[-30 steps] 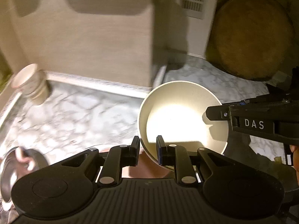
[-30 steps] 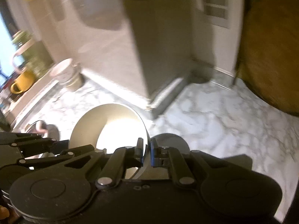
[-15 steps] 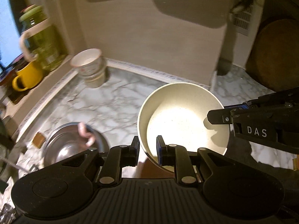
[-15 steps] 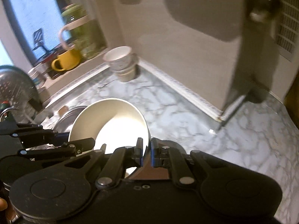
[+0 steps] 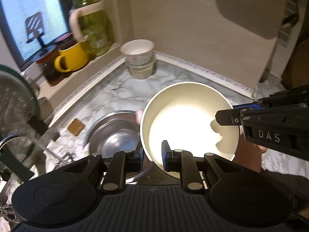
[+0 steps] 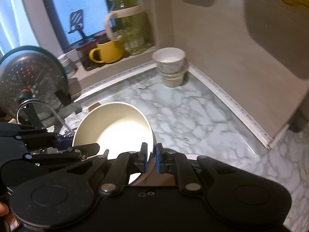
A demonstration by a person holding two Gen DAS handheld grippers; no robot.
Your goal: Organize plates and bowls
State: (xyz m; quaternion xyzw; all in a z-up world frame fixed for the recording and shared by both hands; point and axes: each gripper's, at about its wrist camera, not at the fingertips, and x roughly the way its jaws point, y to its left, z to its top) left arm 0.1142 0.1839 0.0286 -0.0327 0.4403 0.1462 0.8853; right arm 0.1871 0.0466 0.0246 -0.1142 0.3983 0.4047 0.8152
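Note:
A large cream bowl hangs above the marble counter, held by both grippers. My left gripper is shut on its near left rim. My right gripper is shut on the opposite rim, and it also shows in the left wrist view at the right. The bowl shows in the right wrist view too. A steel bowl sits on the counter to the left, below the cream bowl. A stack of small white bowls stands in the far corner and shows in the right wrist view.
A yellow mug and a green-lidded pitcher stand on the window ledge. A metal colander and a curved faucet are at the left. A small brown block lies by the steel bowl. Tiled walls close the corner.
Both grippers have swung left with the cream bowl, from the wooden board area toward the window corner. The steel bowl and the window ledge have come into view.

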